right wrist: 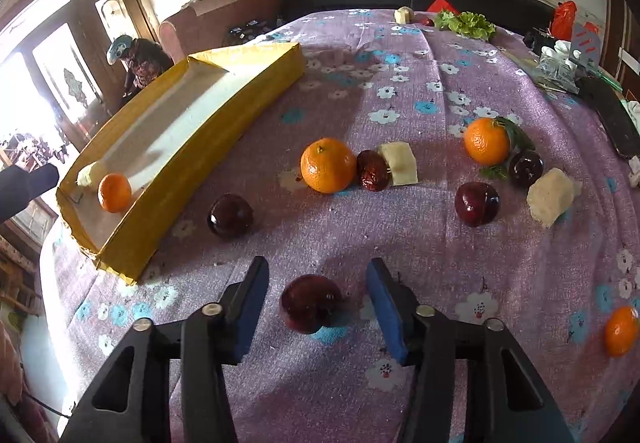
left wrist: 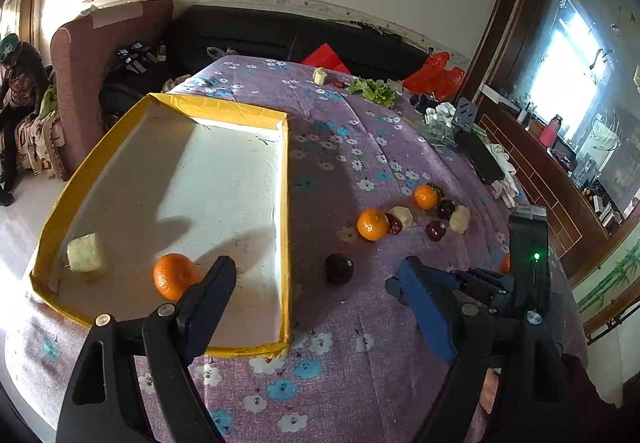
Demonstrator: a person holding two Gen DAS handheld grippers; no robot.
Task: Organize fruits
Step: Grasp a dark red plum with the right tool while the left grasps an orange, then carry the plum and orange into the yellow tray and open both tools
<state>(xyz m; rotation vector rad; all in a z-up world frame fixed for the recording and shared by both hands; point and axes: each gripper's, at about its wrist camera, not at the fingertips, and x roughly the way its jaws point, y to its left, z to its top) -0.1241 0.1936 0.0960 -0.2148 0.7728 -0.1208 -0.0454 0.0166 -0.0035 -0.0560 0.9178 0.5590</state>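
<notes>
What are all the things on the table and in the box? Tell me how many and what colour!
Yellow cardboard tray with white floor: one, on the table's left side.
Orange mandarins: five; one in the tray, four on the purple flowered tablecloth, e.g..
Dark red plums: four, on the cloth; one sits between the right gripper's fingers.
Wrinkled red date: one, between a mandarin and a pale chunk.
Pale cream fruit chunks: four; one in the tray, two among the fruit, one at the far edge.
Green lettuce: one bunch, far edge.
Black phone: one, right edge.
Left gripper: open, empty.
Right gripper: open around the plum.
</notes>
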